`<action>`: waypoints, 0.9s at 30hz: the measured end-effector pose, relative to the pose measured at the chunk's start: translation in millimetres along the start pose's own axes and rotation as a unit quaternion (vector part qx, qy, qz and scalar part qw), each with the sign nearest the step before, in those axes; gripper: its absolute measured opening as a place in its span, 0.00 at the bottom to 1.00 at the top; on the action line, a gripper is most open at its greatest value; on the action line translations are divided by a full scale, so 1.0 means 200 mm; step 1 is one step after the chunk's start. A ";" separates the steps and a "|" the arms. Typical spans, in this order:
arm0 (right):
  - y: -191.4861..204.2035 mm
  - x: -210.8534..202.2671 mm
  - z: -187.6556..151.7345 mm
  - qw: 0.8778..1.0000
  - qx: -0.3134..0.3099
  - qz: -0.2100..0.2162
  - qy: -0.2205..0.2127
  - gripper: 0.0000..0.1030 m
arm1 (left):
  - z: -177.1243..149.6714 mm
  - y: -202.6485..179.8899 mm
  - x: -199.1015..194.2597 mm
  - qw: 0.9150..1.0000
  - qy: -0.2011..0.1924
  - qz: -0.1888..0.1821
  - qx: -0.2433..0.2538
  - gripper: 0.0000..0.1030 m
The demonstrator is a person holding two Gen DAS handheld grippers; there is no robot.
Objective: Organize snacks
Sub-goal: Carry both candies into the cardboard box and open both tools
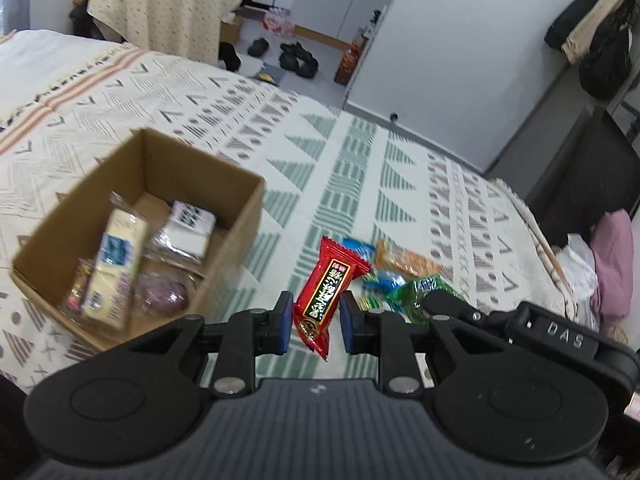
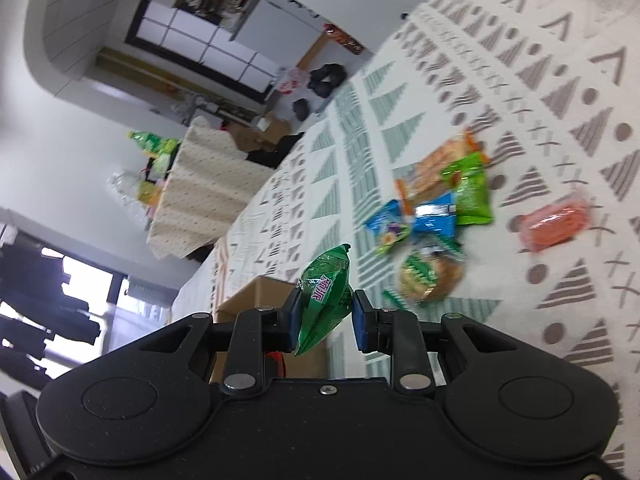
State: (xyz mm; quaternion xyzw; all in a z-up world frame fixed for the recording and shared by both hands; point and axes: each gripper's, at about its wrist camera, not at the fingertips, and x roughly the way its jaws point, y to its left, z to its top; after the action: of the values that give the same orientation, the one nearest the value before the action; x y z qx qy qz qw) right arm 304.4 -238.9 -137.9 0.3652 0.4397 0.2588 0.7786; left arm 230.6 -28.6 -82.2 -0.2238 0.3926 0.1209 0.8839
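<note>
A bedroom: a bed (image 1: 360, 168) under a cream spread printed with green and grey triangles, white walls and a cloth-draped stand behind it, shoes on the floor beyond. The left hand-held gripper (image 1: 314, 322) pinches a red snack packet (image 1: 324, 300) between its blue pads; the packet is held clear of the spread, its long axis running from the crimped end near the camera up and slightly right to the far crimped end, and a black panel with a gold edge and yellow Chinese characters runs along its length. To its right the other tool's black body shows the letters "DAS". The right hand-held gripper (image 2: 326, 316) is clamped on a green snack packet (image 2: 326, 300), which stands lengthwise out from the pads, one crimped end pointing away, with pink characters on its face that I cannot read. Left of the red packet an open cardboard box (image 1: 236, 216) sits on the bed, holding a tall cream carton with a blue label, a white pack with black print, a clear bag and at least one more small item, blurred. On the spread past the pads lies a loose pile: in the right wrist view, one orange packet (image 2: 440, 160), one green packet (image 2: 472, 192), two blue packets (image 2: 434, 216), one round cake in green wrap (image 2: 430, 276), and one orange-red pack (image 2: 556, 222) apart to the right.
</note>
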 end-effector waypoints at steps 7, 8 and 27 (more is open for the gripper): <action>0.12 0.02 -0.04 0.999 -0.036 0.018 -0.003 0.25 | 0.06 0.10 -0.09 1.000 -0.019 0.006 -0.015 0.23; 0.13 0.02 -0.05 0.999 -0.039 0.020 -0.002 0.25 | 0.07 0.11 -0.11 1.000 -0.021 0.008 -0.017 0.23; 0.41 0.19 -0.20 0.991 -0.128 0.049 0.002 0.25 | 0.18 0.51 -0.07 0.997 -0.019 0.019 -0.077 0.23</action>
State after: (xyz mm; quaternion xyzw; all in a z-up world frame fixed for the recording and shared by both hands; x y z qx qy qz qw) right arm 280.0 -148.7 -104.8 0.2832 0.3864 0.3519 0.8041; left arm 203.9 77.4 -80.5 -0.2814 0.3694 0.1719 0.8688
